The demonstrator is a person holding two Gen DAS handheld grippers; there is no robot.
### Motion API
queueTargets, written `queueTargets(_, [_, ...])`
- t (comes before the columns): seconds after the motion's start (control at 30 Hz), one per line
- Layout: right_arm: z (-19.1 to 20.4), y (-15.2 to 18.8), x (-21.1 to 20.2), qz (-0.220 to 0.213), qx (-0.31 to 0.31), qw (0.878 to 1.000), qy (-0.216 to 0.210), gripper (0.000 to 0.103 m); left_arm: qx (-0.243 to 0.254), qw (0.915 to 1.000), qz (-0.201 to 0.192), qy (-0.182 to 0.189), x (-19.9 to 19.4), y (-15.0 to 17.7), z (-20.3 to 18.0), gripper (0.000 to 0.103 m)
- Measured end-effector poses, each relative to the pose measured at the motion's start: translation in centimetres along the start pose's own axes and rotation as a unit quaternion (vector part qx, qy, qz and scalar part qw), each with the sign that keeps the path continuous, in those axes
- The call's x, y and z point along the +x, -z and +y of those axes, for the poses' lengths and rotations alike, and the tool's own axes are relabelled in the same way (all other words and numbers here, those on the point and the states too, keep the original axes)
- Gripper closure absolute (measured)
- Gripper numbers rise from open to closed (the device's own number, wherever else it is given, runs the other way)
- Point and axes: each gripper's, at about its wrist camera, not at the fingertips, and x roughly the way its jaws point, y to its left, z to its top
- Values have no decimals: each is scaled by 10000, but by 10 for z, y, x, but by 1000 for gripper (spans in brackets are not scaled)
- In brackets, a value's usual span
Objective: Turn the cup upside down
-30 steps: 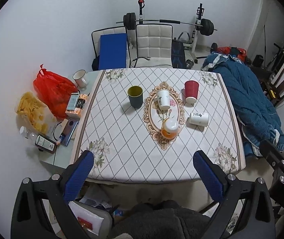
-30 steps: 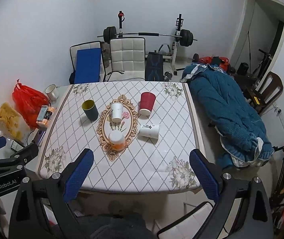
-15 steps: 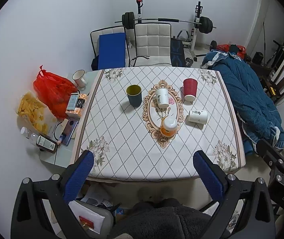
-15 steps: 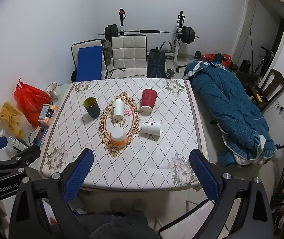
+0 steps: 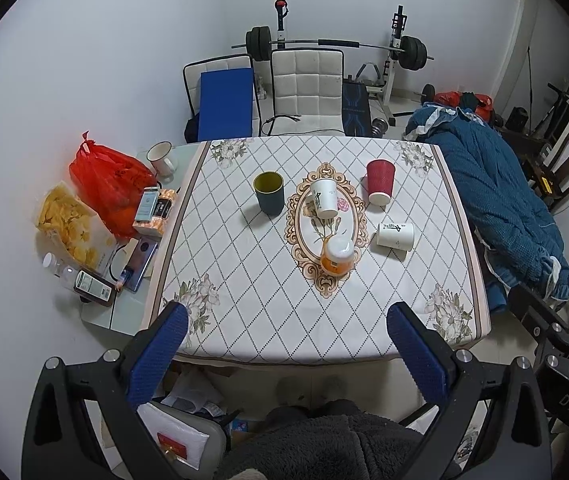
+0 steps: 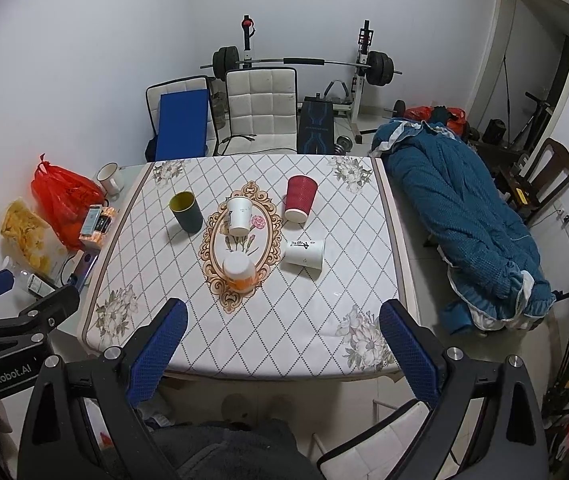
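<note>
Both tongs, left (image 5: 284,332) and right (image 6: 282,328), gape wide, empty. I count five cups on the worktop (image 5: 244,312): four stand; one white cup (image 5: 395,236) lies sideways, right of centre.

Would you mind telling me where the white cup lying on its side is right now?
In the right wrist view, the white cup on its side lies right of centre on the table, just in front of the red cup and right of the orange cup.

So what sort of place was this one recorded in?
Most likely a room in a home, doubling as dining space and home gym. A table with a floral, diamond-pattern tablecloth holds cups, a barbell on a rack stands against the back wall, and a blue quilt lies beside the table.
</note>
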Motion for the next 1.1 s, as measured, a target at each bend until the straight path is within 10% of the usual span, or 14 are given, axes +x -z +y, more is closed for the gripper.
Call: queueTargets(1.1, [4, 0, -10, 45, -188, 9997, -180, 4, -213, 9997, -8, -95, -10, 10, 5, 1])
